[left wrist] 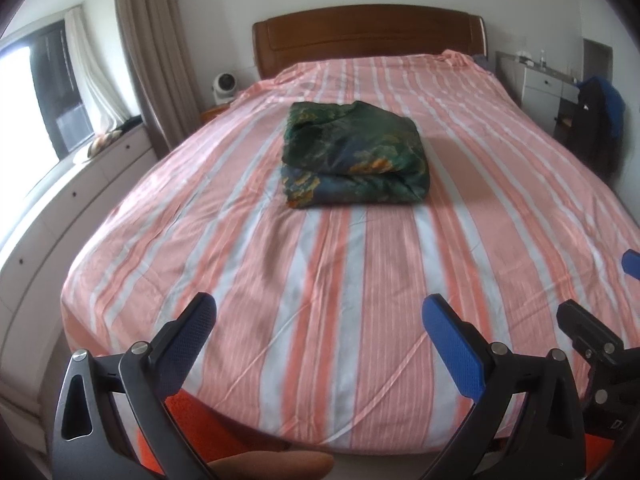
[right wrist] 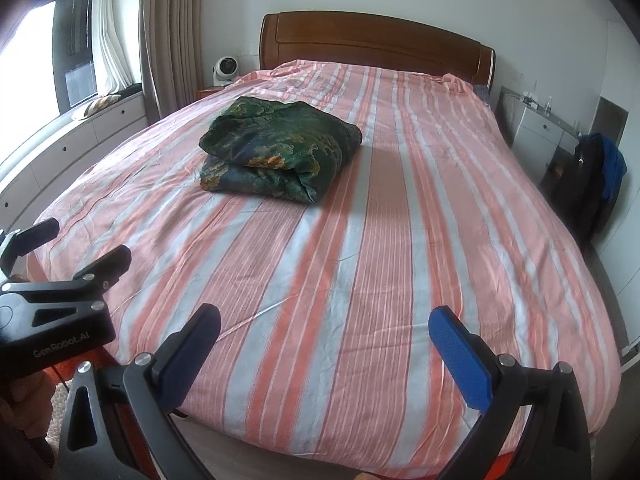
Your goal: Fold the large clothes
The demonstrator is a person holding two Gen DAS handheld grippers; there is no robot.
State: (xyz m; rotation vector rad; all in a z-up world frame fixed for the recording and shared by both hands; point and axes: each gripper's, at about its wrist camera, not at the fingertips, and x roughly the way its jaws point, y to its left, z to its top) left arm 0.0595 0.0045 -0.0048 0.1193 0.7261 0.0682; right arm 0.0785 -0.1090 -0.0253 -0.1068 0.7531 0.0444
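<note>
A thick green patterned garment [left wrist: 354,156] lies folded in a soft square on the striped bed [left wrist: 320,280]; left gripper [left wrist: 320,332] and right gripper [right wrist: 326,338] fingers are spread, empty.

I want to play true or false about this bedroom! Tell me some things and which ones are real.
1. The green flowery cloth lies folded on the bed. True.
2. The left gripper grips the cloth. False: its jaws are open, holding nothing.
3. The sheet is striped pink and white. True.
4. The right gripper is shut. False: its jaws are wide open.
5. A small white fan stands beside the headboard. True.
</note>
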